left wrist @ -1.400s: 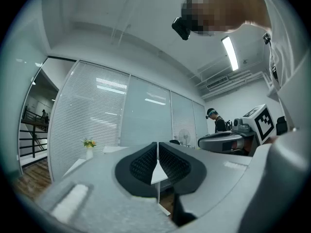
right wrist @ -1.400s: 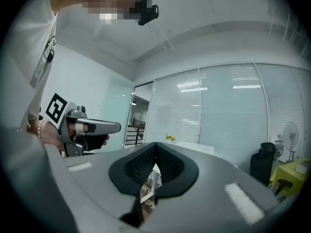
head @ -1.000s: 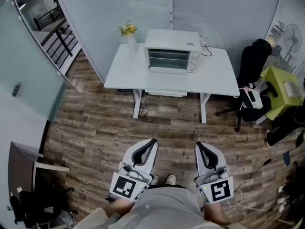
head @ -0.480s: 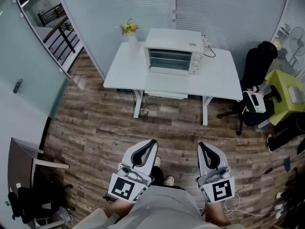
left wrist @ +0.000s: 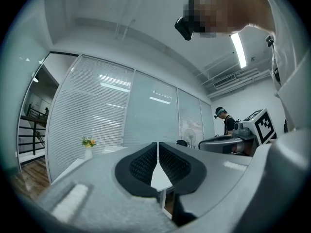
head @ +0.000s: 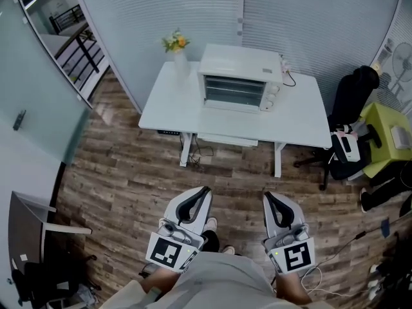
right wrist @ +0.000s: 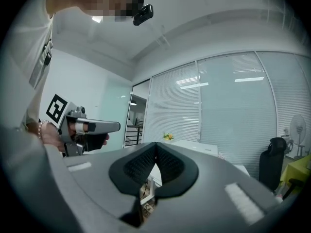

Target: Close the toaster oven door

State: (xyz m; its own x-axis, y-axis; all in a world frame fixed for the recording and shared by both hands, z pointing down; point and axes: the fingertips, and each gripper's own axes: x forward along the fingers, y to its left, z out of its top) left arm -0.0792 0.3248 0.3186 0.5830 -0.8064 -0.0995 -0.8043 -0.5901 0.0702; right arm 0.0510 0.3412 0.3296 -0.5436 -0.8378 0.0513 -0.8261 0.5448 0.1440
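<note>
The white toaster oven (head: 239,77) stands at the back of a white table (head: 174,108) across the room; its racks show through the front, and I cannot tell how its door stands. Both grippers are held low in front of the person, far short of the table. My left gripper (head: 205,190) is shut with nothing in it, its pads meeting in the left gripper view (left wrist: 157,152). My right gripper (head: 267,196) is likewise shut and empty (right wrist: 156,152). Each gripper shows in the other's view: the right gripper (left wrist: 228,142) and the left gripper (right wrist: 92,126).
A vase of yellow flowers (head: 177,47) stands on the table's left back corner. A black office chair (head: 351,108) and a green seat (head: 386,131) are to the table's right. A glass wall (head: 38,114) runs along the left. Wood floor (head: 141,172) lies between me and the table.
The table and oven have grown slightly larger and shifted right in the head view as the person walks toward them. Both grippers stay shut and keep their place in the picture.
</note>
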